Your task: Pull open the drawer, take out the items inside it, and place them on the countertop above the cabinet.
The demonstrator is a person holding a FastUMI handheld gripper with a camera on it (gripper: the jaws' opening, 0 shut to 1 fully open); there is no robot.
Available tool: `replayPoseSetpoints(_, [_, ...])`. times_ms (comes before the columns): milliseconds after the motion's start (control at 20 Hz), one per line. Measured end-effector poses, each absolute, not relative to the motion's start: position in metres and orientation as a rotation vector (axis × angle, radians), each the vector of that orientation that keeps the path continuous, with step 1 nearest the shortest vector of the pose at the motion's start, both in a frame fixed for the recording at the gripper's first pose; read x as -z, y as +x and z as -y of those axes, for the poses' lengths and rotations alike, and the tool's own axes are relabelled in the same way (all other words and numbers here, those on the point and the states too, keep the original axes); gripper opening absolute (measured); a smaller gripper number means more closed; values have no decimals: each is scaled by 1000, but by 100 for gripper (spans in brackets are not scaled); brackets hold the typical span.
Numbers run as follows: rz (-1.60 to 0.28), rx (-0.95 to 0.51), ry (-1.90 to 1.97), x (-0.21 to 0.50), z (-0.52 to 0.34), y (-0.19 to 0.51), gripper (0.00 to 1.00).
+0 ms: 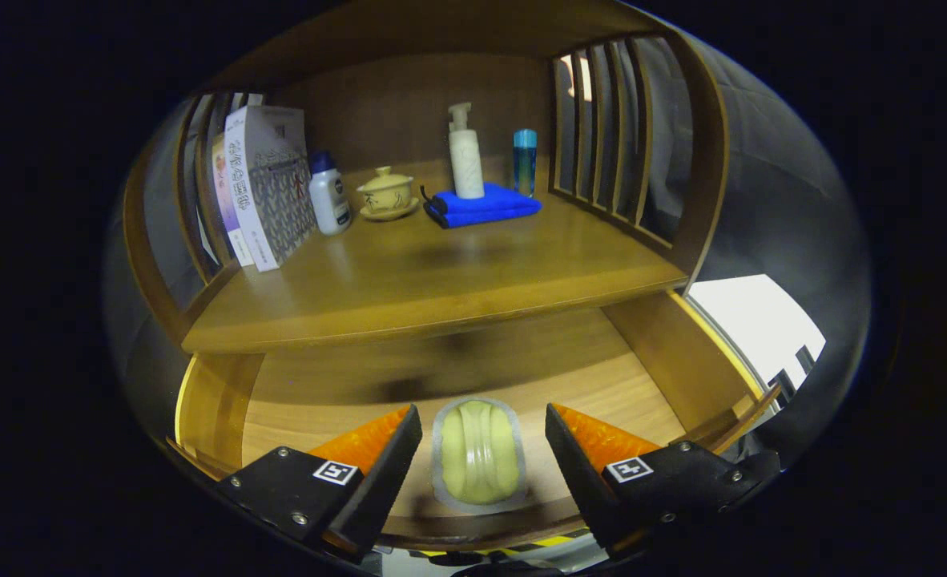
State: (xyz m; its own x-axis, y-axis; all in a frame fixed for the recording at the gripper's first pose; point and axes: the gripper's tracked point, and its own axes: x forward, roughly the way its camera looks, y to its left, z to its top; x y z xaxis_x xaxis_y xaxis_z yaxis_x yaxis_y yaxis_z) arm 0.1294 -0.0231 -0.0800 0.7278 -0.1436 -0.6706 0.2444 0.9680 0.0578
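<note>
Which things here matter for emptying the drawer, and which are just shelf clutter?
Job: open drawer; pale green packet on its floor, between the open gripper's fingers; countertop.

Clutter: books, white bottle, lidded cup, blue cloth, pump bottle, blue bottle.

Gripper (pixel 483 437) fingers spread apart over the open drawer (pixel 666 361), a pale green wrapped item (pixel 478 453) lying on the drawer floor between them, touching neither finger. Countertop (pixel 409 280) sits above the drawer: blue cloth (pixel 485 207) at its back with white pump bottle (pixel 465 156) on it, blue bottle (pixel 525 160) just right of the cloth. Left of the cloth: lidded cup (pixel 386 192), white bottle (pixel 329 195), then books (pixel 261 188).
</note>
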Motion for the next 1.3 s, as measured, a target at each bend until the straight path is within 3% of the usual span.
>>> replayPoseSetpoints(350, [-884, 179, 216, 115, 14, 138, 95])
replayPoseSetpoints(800, [-899, 189, 197, 121, 18, 135, 22])
replayPoseSetpoints(1300, [-643, 232, 214, 46, 28, 125, 20])
